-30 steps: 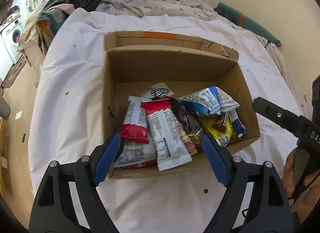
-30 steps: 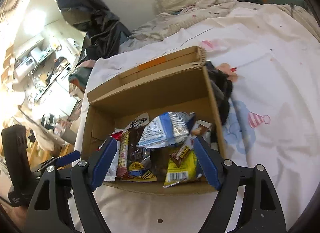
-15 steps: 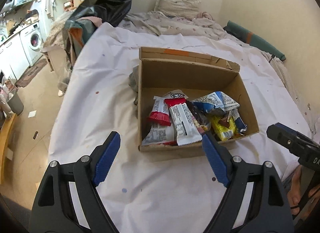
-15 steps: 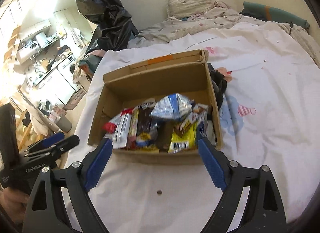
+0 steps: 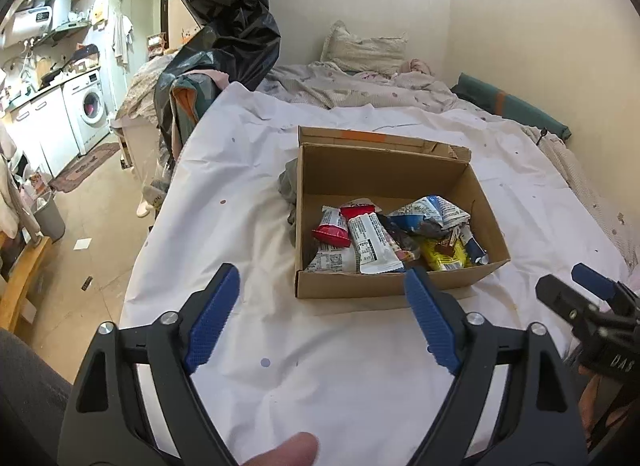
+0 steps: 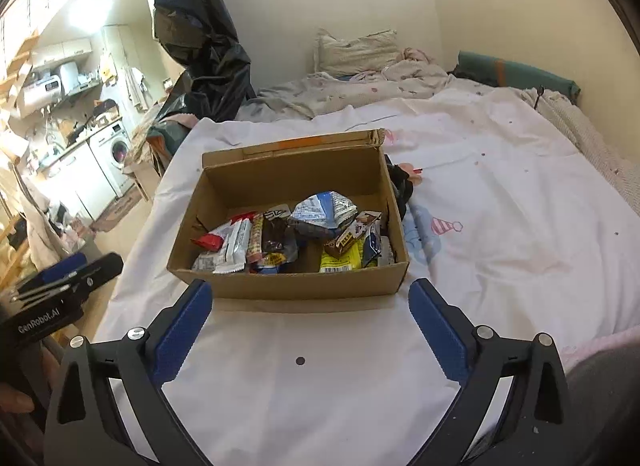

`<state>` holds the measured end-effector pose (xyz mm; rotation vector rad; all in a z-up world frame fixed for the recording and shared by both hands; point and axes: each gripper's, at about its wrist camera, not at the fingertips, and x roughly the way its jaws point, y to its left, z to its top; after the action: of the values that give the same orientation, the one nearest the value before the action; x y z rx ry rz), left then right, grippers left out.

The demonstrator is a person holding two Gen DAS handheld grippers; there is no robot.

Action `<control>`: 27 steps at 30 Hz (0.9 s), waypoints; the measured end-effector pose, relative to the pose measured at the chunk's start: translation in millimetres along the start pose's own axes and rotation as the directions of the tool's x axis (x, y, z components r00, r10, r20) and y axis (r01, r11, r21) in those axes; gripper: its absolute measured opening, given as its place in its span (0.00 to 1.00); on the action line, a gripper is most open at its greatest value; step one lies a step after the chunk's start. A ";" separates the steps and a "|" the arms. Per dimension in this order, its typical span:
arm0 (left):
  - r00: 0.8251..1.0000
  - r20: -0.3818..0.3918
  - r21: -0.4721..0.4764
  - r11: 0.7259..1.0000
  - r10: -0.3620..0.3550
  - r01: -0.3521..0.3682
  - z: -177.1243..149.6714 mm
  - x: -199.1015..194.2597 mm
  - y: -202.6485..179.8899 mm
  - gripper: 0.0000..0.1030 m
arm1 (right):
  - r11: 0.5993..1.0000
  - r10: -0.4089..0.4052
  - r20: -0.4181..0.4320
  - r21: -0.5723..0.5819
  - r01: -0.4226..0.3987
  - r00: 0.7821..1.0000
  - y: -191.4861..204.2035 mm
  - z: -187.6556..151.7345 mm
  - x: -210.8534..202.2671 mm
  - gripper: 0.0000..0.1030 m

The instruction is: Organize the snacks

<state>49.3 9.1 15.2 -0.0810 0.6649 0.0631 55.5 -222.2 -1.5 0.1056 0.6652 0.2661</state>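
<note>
opening both jaws, nothing between: left gripper (image 5: 322, 320), right gripper (image 6: 310, 326); cardboard snack box (image 6: 288, 286) just ahead on bed.

The left gripper (image 5: 322, 308) hung tilted downward, its jaws opening with nothing between them — and the right gripper (image 6: 310, 322), angled down likewise, was spreading its blue pads (image 6: 438, 332) wide, also empty.

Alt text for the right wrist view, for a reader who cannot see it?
An open cardboard box of snack packets sits on a white sheet covering a bed. The right hand-held gripper, its jaws opening with nothing between them, frames the box from the near side; the left hand-held gripper shows at the left edge.
</note>
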 end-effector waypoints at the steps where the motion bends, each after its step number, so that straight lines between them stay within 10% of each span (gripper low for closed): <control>1: 1.000 0.001 0.000 1.000 0.007 -0.007 -1.0 0.4 -0.7 0.98 | 1.000 -0.008 -0.001 -0.012 0.008 1.000 2.6 -1.7 0.7 1.00; 27: 1.000 -0.026 0.005 1.000 -0.006 0.006 -7.6 10.8 -5.8 1.00 | 0.996 -0.088 0.002 -0.028 0.088 0.996 2.9 -1.6 11.5 1.00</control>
<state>53.6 3.0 2.9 -0.0793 0.6907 0.0543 62.6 -216.1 -9.1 0.0498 0.6631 0.1902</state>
